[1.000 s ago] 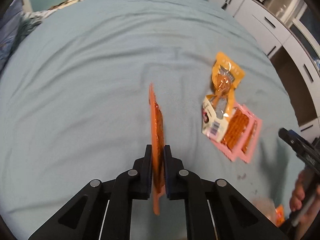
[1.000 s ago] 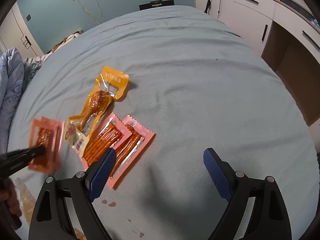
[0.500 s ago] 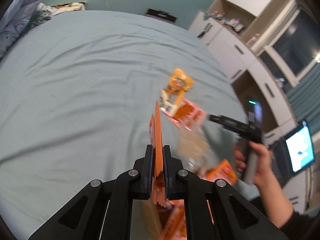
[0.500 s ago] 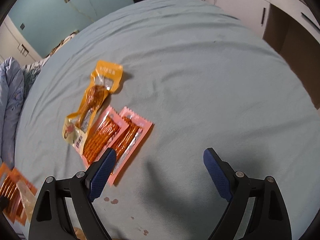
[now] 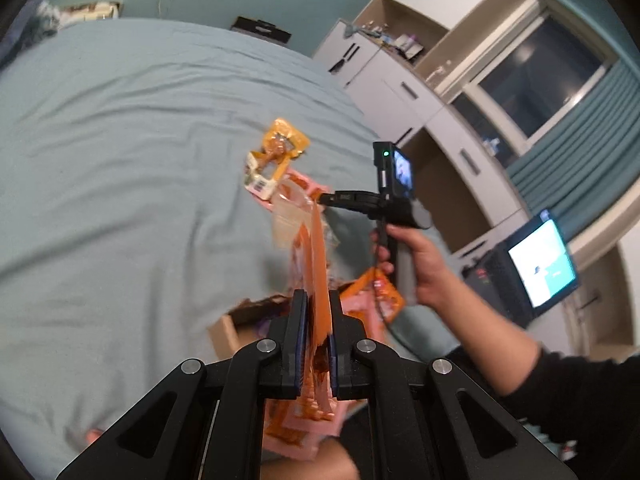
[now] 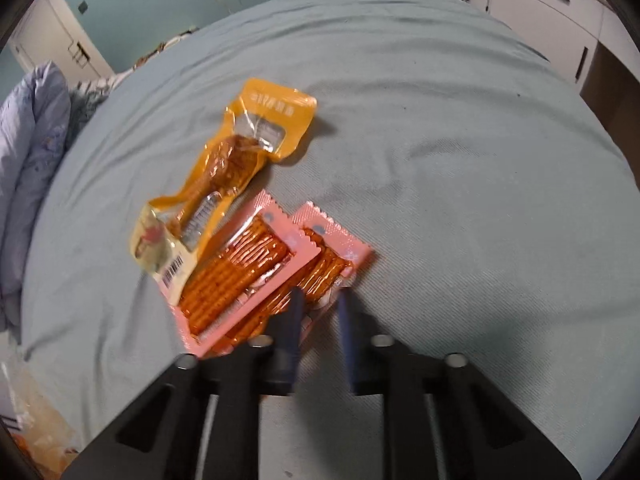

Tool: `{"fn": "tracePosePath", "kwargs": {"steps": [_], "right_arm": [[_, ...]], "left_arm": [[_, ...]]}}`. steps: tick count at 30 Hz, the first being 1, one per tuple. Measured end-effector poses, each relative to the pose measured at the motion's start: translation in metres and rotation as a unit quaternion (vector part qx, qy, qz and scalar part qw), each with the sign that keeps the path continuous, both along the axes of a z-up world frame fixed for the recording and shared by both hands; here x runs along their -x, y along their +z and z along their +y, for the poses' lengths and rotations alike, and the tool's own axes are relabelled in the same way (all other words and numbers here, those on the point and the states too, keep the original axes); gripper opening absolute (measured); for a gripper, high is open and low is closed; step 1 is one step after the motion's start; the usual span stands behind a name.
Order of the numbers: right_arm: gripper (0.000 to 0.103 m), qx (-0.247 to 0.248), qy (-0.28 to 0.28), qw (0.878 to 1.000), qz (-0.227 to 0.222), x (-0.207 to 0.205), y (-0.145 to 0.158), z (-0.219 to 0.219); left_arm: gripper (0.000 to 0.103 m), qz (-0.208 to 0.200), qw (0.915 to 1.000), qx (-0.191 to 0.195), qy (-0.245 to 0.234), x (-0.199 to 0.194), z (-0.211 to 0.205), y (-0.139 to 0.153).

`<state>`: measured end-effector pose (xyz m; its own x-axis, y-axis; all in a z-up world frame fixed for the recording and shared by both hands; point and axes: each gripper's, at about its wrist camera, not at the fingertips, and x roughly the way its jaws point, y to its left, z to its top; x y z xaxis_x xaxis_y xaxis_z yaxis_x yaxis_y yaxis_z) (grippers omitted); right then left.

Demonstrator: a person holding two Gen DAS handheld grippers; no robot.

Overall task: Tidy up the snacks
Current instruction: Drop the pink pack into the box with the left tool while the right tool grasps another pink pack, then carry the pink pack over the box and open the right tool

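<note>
At the left edge of the right wrist view a pale quilt (image 6: 28, 168) lies bunched beside the bed (image 6: 460, 128), which is covered by a grey-blue sheet. On the sheet, left of centre, lies a yellow snack pouch (image 6: 236, 160) with a clear window and a barcode at its near end. Its near end overlaps the first of two pink packets of orange sticks. The left pink packet (image 6: 240, 276) lies flat and partly covers the right pink packet (image 6: 332, 260) beside it.

The right claw (image 6: 318, 300) is down at the near edge of that right pink packet. Its jaws have just been closing and now stand almost together, with the packet's edge between the blue pads; motion blur hides whether they actually press it. White cupboards (image 6: 560, 12) stand past the bed on the right.

In the left wrist view, a brown cardboard box (image 5: 228, 328) sits at the bed's near edge, just left of the left claw (image 5: 316, 320). This claw is pressed together on an orange snack packet (image 5: 316, 268), held edge-on and upright above more pink and orange packets lying below it. Further right, a person's hand (image 5: 420, 264) grips the handle of the other tool, whose small screen glows. A lit monitor (image 5: 540, 264) stands at the far right.
</note>
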<state>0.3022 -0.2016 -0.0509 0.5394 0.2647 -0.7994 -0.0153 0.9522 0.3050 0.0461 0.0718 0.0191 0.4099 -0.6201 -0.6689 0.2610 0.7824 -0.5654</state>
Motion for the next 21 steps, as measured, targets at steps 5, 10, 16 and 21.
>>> {"fn": "tracePosePath", "kwargs": {"steps": [5,10,16,21], "right_arm": [[0.0,-0.034,-0.035,0.998,-0.034,0.015,0.016,-0.019],[0.0,-0.088,-0.066,0.991,-0.079,0.05,0.048,-0.046],[0.0,-0.116,-0.072,0.983,-0.124,0.112,0.076,-0.058],[0.0,-0.172,-0.022,0.972,-0.16,0.168,0.086,-0.053]], "left_arm": [[0.008,-0.005,0.9988,0.031,-0.038,0.005,-0.008,0.001],[0.011,0.048,0.9948,0.013,-0.089,0.003,-0.032,-0.02],[0.046,0.125,0.9782,-0.14,-0.09,-0.007,-0.062,-0.066],[0.058,0.12,0.9785,-0.155,-0.064,-0.011,-0.054,-0.064]]}}
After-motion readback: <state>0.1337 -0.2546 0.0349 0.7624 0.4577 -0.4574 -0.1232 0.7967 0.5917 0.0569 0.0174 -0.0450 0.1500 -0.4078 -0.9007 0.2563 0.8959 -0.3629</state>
